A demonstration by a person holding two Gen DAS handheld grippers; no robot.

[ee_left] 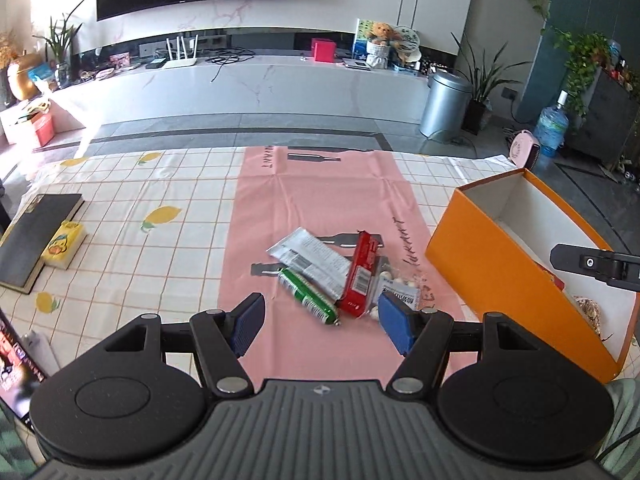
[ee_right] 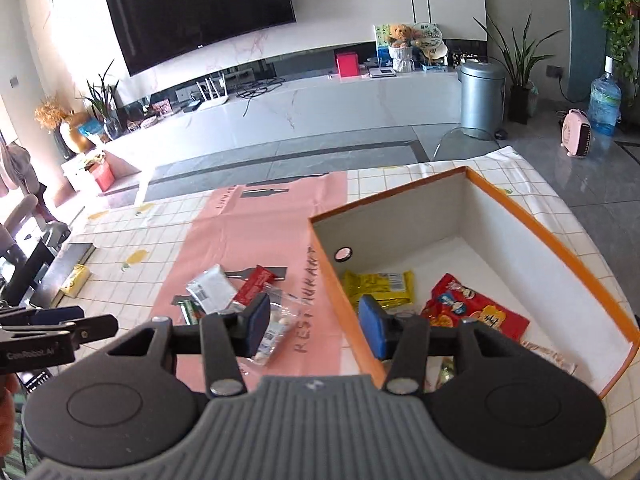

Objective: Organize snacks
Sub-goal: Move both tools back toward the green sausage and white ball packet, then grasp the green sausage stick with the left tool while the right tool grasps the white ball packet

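Left wrist view: my left gripper (ee_left: 320, 322) sat low centre of the frame, jaws spread wide, nothing between the blue pads. Just above it, on the pink mat (ee_left: 316, 200), lay the snack pile: white packet (ee_left: 310, 256), green tube (ee_left: 308, 298), red bar (ee_left: 362, 274) leaning across them, and a clear bag of small candies (ee_left: 396, 284) partly behind my right-hand pad. Orange box (ee_left: 492, 276) stood at the right edge of the mat, open top. One black finger of my right gripper (ee_left: 596, 264) poked in from the right edge, over the box. Black book (ee_left: 34, 236) and yellow pack (ee_left: 64, 244) sat at far left on the checked tablecloth (ee_left: 132, 200).

Right wrist view: my right gripper (ee_right: 314, 326) was low centre, jaws partly apart and empty, straddling the orange box's (ee_right: 560, 244) near wall. Inside the box: yellow packet (ee_right: 378, 284), red packet (ee_right: 476, 312), and a pale wrapper (ee_right: 552, 356) at lower right. Snack pile sat left of the box on the mat (ee_right: 260, 220): white packet (ee_right: 212, 288), red bar (ee_right: 256, 284), clear candy bag (ee_right: 276, 328). Left gripper's finger (ee_right: 60, 330) showed at the left edge.
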